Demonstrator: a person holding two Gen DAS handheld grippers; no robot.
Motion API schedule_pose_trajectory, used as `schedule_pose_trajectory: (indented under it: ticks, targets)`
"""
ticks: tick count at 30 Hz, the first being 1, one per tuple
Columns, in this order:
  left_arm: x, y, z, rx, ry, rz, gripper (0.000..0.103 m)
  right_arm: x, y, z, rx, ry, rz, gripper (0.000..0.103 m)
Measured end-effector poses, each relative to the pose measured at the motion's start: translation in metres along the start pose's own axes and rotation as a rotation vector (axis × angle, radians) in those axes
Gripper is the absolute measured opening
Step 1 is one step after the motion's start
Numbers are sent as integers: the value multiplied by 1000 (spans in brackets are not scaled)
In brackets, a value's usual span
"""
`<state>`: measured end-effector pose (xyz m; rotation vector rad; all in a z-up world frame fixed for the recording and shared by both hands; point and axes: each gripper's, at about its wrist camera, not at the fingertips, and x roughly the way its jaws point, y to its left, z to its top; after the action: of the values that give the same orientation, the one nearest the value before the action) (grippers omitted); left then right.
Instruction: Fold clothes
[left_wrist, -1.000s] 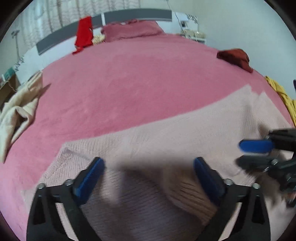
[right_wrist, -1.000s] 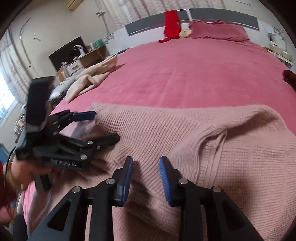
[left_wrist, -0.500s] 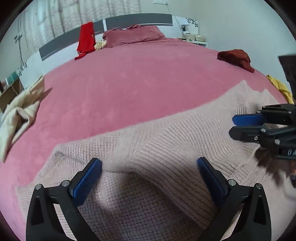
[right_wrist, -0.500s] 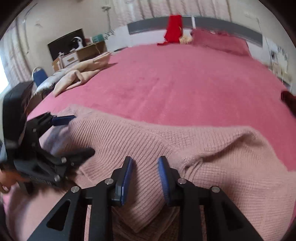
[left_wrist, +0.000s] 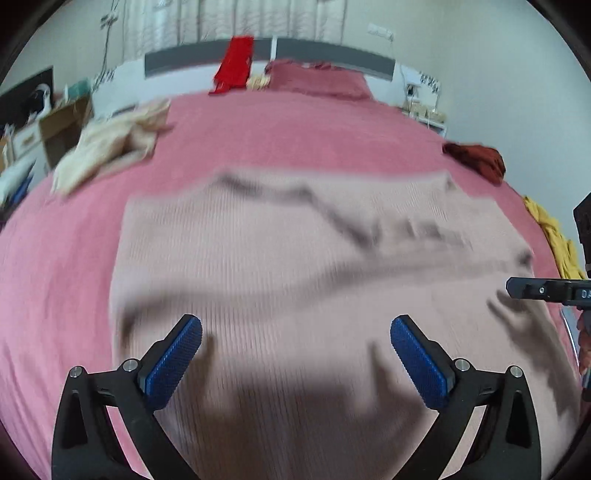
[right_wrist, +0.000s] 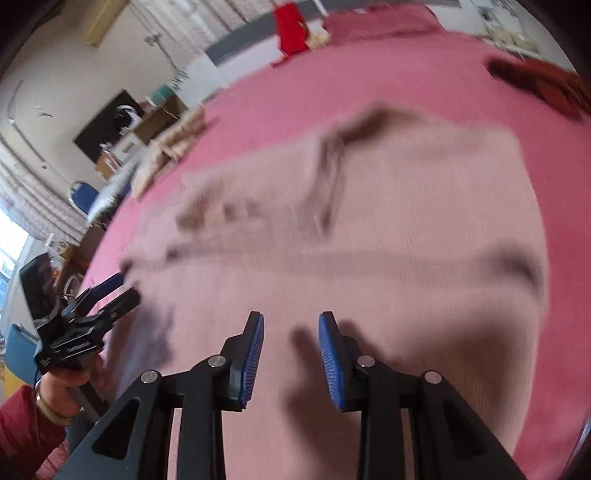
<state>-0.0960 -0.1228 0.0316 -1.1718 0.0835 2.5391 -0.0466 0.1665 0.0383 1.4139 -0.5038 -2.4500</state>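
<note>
- The pale pink knit sweater (left_wrist: 295, 258) lies spread on the bed (left_wrist: 295, 129), its ribbed weave running in fine lines; dark creases and a ridge of fabric cross its far half; the picture is blurred, so finer folds cannot be told
- The bed wears a rose-pink cover of soft, matte cloth
- The left claw (left_wrist: 295, 354) stands wide above the near edge of the sweater, blue ridged pads apart, nothing between them
- The right claw (right_wrist: 291, 358) is narrow, its blue pads close but with a clear gap; no cloth is pinched between them
- A crumpled cream garment (left_wrist: 110, 147) lies at the bed's left side; a red cloth (left_wrist: 234, 66) hangs at the grey headboard; a dark red heap (left_wrist: 476, 158) and a yellow cloth (left_wrist: 550, 232) sit at the right edge
</note>
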Motion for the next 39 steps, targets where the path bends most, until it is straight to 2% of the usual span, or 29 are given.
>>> schedule_pose_trajectory:
  ticks: [3, 5, 7, 10, 12, 13, 14, 15, 18, 19, 22, 24, 25, 26, 28, 30, 31, 33, 36, 39]
  targets:
    - [-9, -14, -45, 82, 81, 37, 103, -5, -4, -44, 5, 60, -31, 31]
    - [-18, -23, -73, 170, 100, 68, 103, -16, 0, -71, -40, 69, -64, 31]
    - [-35, -26, -91, 210, 97, 75, 103, -29, 8, -92, -108, 76, -96, 32]
    - [-52, -17, -98, 172, 171, 61, 103, -44, 17, -122, -213, 148, -146, 33]
    - [-60, -13, -99, 208, 238, 73, 103, -54, 22, -137, -275, 197, -179, 33]
    - [-68, -10, -100, 261, 254, 118, 103, -59, 24, -141, -298, 216, -195, 33]
    - [-78, -4, -100, 300, 236, 174, 103, -63, 26, -139, -302, 208, -195, 33]
    - [-86, 2, -99, 301, 213, 203, 103, -69, 29, -133, -299, 170, -181, 33]
    - [-108, 42, -88, 81, 106, 189, 103, -69, 42, -103, -286, 69, -120, 33]
    - [-111, 55, -87, -12, 73, 174, 103, -57, 51, -93, -294, 62, -100, 33]
    - [-87, 81, -98, -133, 180, 185, 103, -23, 81, -64, -319, 47, -43, 33]
    - [-66, 94, -108, -164, 300, 208, 103, 7, 102, -58, -350, 71, -59, 33]
    - [-61, 100, -110, -200, 329, 176, 103, 19, 111, -59, -361, 87, -72, 33]
    - [-62, 104, -110, -217, 329, 153, 103, 31, 120, -64, -368, 125, -74, 33]
    - [-65, 106, -110, -199, 356, 111, 103, 43, 135, -85, -406, 188, -62, 40]
    - [-69, 109, -112, -189, 374, 65, 103, 35, 155, -97, -496, 142, -122, 39]
    - [-72, 112, -113, -197, 371, 35, 103, 31, 165, -100, -529, 120, -132, 39]
    - [-80, 120, -114, -227, 354, 20, 103, 28, 187, -86, -513, 91, 0, 39]
    - [-100, 139, -121, -329, 292, 49, 103, 51, 232, -54, -587, 84, 21, 39]
    - [-129, 158, -144, -485, 222, 52, 103, 91, 270, -16, -635, 92, 31, 39]
